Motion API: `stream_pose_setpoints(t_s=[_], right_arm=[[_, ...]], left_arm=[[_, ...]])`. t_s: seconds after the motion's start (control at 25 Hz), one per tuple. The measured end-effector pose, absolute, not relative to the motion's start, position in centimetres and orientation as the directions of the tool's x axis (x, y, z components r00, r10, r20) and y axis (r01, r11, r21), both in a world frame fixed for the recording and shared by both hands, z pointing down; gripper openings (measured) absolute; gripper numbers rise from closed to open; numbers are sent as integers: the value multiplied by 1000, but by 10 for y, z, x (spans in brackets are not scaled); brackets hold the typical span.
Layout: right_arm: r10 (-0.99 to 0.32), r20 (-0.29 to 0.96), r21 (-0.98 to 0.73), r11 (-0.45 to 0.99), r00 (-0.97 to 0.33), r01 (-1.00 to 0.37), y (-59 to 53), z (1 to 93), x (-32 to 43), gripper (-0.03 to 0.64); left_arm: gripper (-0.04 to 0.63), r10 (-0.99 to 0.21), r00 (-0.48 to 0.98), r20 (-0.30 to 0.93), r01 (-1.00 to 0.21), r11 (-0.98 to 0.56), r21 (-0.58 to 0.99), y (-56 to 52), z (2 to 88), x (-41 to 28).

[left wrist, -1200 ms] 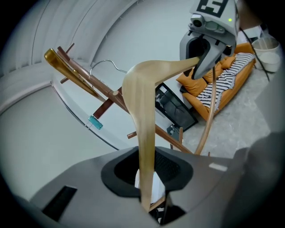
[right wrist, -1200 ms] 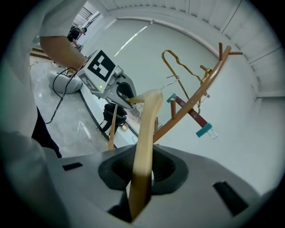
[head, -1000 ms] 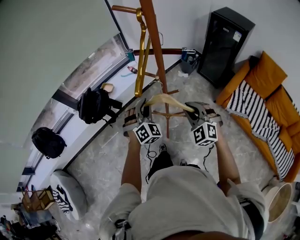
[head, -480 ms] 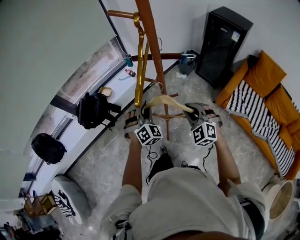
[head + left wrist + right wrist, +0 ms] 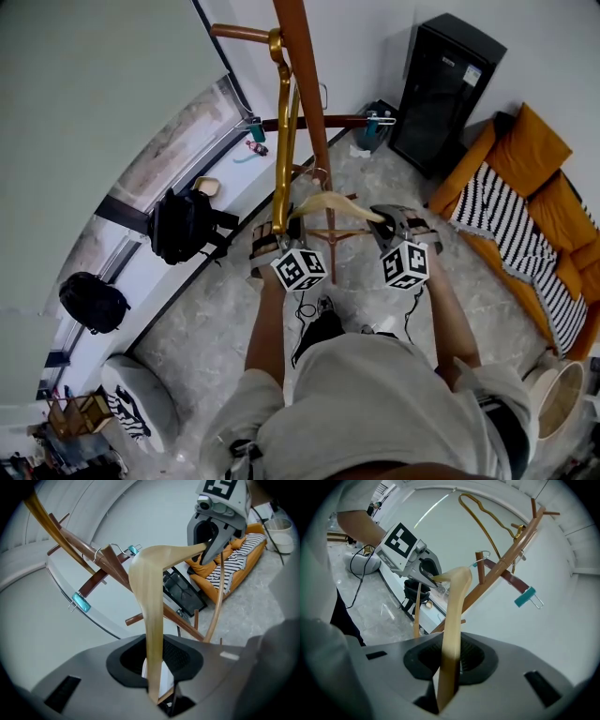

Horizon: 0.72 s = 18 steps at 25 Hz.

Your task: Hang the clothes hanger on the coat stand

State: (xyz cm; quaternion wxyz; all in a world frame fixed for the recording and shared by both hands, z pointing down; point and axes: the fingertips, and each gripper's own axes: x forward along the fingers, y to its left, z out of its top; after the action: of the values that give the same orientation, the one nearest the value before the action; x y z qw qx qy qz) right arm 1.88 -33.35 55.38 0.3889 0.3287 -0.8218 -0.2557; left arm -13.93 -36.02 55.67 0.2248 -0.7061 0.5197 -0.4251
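Note:
A pale wooden clothes hanger (image 5: 330,203) is stretched level between my two grippers, just in front of the reddish-brown coat stand pole (image 5: 302,94). My left gripper (image 5: 283,228) is shut on the hanger's left arm (image 5: 153,620). My right gripper (image 5: 386,223) is shut on its right arm (image 5: 453,630). The hanger's small wire hook (image 5: 319,174) lies close to the pole. In the left gripper view the right gripper (image 5: 209,550) pinches the far end. In the right gripper view the left gripper (image 5: 427,576) does the same.
A gold hanger (image 5: 281,141) hangs from an upper peg of the stand. A dark hanger with teal clips (image 5: 328,120) hangs on another. A black cabinet (image 5: 450,84), an orange sofa (image 5: 530,150), black bags (image 5: 183,223) and a white pouf (image 5: 141,389) ring the floor.
Both grippers have carried the hanger a little closer to the stand's pole and slightly lower. Both grips are unchanged.

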Motion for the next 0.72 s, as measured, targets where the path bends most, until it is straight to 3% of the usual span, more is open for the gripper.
stream_pose_setpoints(t_s=[0.72], right_arm=[[-721, 537, 628, 688, -437, -364, -383, 591, 16, 57]], left_arm=[[89, -912, 97, 399, -537, -385, -751, -399, 584, -145]])
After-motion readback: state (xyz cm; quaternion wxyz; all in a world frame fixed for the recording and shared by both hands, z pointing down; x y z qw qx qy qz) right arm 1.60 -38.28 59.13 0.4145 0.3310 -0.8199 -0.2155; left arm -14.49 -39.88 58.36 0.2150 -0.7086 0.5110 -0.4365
